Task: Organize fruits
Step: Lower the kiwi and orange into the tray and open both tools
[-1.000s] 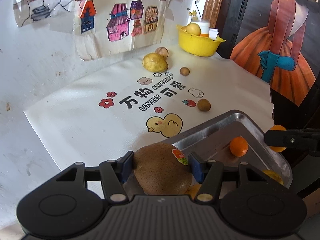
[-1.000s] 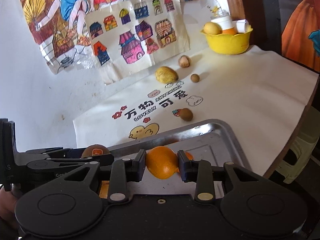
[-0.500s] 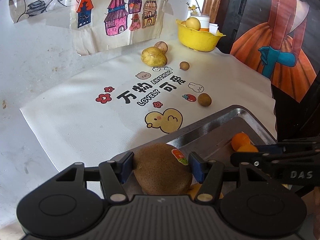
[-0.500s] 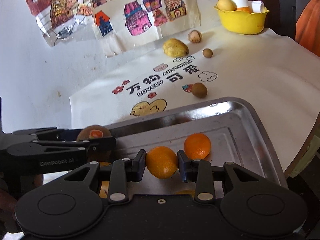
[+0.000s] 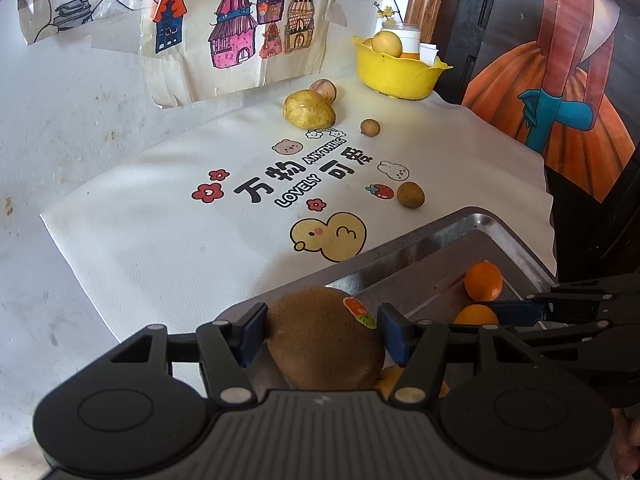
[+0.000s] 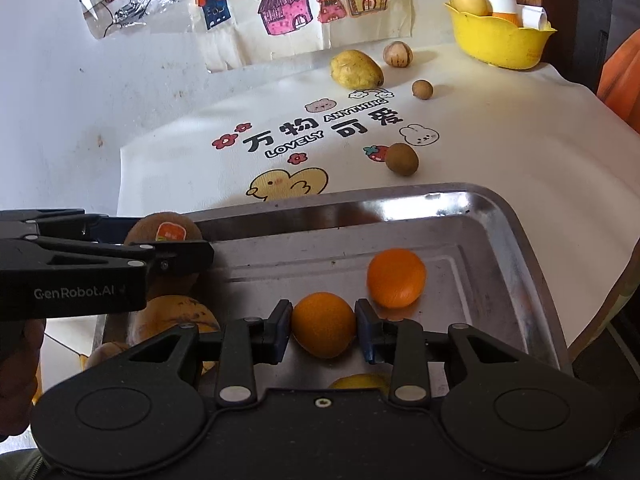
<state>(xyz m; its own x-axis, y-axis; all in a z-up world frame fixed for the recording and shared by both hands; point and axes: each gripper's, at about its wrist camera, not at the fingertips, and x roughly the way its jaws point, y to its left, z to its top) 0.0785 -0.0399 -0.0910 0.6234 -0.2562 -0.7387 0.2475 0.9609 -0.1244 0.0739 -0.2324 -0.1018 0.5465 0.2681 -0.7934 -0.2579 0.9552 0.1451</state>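
Presently, left gripper (image 5: 322, 330) clamped on kiwi (image 5: 324, 338), right gripper (image 6: 323, 326) clamped on orange (image 6: 323, 325), second orange (image 6: 396, 277) just beyond in tray (image 6: 500, 240).

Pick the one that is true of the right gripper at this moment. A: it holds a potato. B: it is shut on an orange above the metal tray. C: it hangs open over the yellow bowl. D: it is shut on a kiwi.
B: the right gripper has its pads pressed on both sides of an orange above the metal tray; the kiwi sits in the left gripper.
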